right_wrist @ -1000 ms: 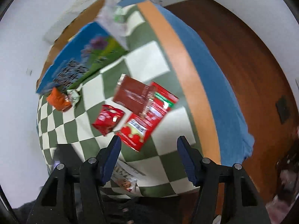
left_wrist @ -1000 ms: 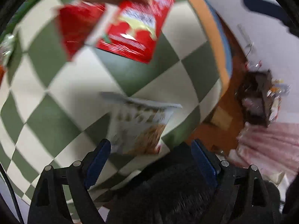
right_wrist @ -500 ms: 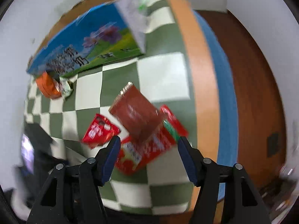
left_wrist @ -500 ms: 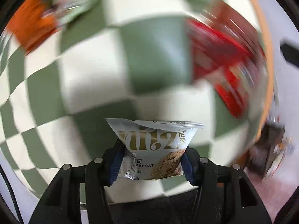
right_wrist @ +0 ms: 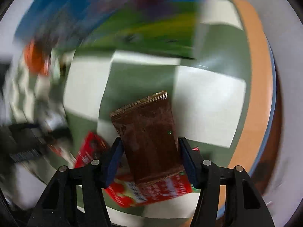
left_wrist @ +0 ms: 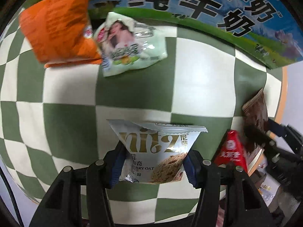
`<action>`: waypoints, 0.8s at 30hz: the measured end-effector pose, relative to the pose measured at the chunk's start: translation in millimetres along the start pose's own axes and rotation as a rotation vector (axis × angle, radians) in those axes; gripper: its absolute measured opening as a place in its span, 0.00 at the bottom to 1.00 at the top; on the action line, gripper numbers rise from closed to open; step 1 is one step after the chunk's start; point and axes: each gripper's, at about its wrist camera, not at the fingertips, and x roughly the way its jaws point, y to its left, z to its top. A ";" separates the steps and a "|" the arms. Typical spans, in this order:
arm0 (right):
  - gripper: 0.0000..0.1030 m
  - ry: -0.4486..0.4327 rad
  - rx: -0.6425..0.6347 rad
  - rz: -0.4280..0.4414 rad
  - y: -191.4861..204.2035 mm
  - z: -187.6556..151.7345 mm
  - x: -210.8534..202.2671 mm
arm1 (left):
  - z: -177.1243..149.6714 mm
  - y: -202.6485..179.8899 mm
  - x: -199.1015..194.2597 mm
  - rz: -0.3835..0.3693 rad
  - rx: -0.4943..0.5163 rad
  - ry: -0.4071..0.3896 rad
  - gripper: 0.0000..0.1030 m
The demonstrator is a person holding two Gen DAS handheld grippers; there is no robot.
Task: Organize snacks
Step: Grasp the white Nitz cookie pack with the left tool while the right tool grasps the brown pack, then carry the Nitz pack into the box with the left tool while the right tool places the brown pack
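My left gripper (left_wrist: 152, 162) is shut on a silver oat cookie packet (left_wrist: 156, 151) and holds it above the green-and-white checked cloth (left_wrist: 72, 113). An orange snack bag (left_wrist: 56, 24) and a pale green packet (left_wrist: 128, 45) lie ahead by a blue milk carton box (left_wrist: 217, 19). My right gripper (right_wrist: 149, 158) has its pads on both sides of a brown packet (right_wrist: 149, 138), which lies over a larger red packet (right_wrist: 157, 191). A small red packet (right_wrist: 90, 147) lies to its left. The right wrist view is blurred.
The table's orange edge (right_wrist: 253, 94) runs down the right, with dark wood floor beyond. In the left wrist view the small red packet (left_wrist: 231, 151), the brown packet (left_wrist: 255, 109) and the other gripper (left_wrist: 280, 143) show at the right.
My left gripper has carried the cookie packet toward the orange and green packets. My right gripper has come down and closed around the brown packet.
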 end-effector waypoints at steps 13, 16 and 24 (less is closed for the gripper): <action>0.64 -0.010 0.128 -0.034 5.1 13.5 7.3 | 29.8 -10.8 2.3 -0.019 0.065 0.024 0.60; 0.57 -0.050 0.079 -0.102 16.9 11.8 6.1 | 31.4 -25.9 -6.3 0.000 0.094 -0.021 0.50; 0.57 -0.143 0.157 0.044 19.5 2.0 -44.5 | 33.5 -45.5 -74.9 -0.075 0.123 -0.113 0.48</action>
